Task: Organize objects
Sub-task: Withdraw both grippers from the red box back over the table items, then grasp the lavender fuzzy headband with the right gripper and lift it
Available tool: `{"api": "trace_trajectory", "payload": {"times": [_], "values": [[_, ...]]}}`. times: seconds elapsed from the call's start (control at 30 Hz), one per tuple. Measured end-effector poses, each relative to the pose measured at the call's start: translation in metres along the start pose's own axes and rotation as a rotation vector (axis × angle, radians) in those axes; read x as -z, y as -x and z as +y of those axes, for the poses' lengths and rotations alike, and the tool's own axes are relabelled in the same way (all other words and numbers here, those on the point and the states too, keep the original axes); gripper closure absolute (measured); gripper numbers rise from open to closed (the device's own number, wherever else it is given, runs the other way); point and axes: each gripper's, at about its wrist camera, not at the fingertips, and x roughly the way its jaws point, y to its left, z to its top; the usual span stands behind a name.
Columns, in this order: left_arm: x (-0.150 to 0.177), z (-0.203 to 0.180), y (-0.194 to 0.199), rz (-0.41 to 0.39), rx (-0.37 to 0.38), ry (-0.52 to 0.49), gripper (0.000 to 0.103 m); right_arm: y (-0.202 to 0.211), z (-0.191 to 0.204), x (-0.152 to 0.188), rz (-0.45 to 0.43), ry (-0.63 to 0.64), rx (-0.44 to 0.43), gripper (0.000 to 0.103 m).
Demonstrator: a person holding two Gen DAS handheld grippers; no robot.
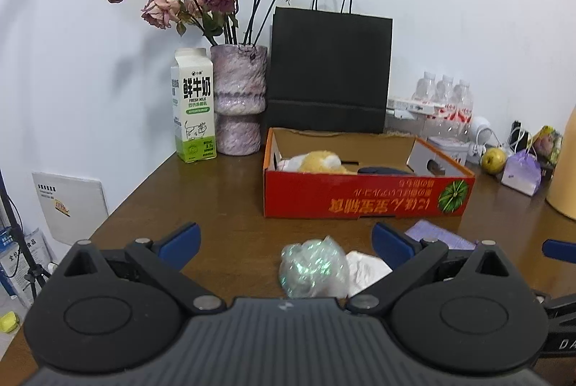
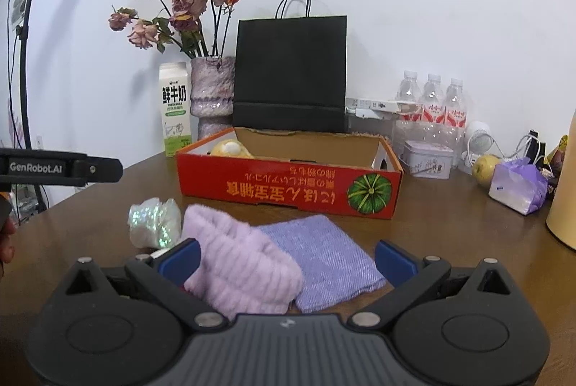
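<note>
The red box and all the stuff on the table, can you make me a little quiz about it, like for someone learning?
1. True or false: the red box is empty.
2. What stands between the milk carton and the black paper bag?
A. vase of dried roses
B. water bottles
C. a tin
3. Which gripper has the fluffy pink cloth between its fingers?

Key:
1. False, a yellow plush toy lies inside.
2. A, the vase.
3. The right gripper, open around it.
</note>
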Motion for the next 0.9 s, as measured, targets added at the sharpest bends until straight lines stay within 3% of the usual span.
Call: {"api": "trace_trajectory", "payload": {"times": [0.57,0.8,0.9], "values": [[0.013,0.028,-0.003,0.047,0.010,0.042,0.000,-0.011,0.015,0.004,0.040,-0.027,-0.036,0.000],[0.011,0.034,0.000,0.038,0.011,0.064,0.000,-0.035,0.024,-0.014,0.060,-0.060,-0.074,0.000],[0.011,0.034,0.001,0.036,0.015,0.065,0.000,-0.053,0.016,-0.018,0.117,-0.118,-0.054,0.000]]}}
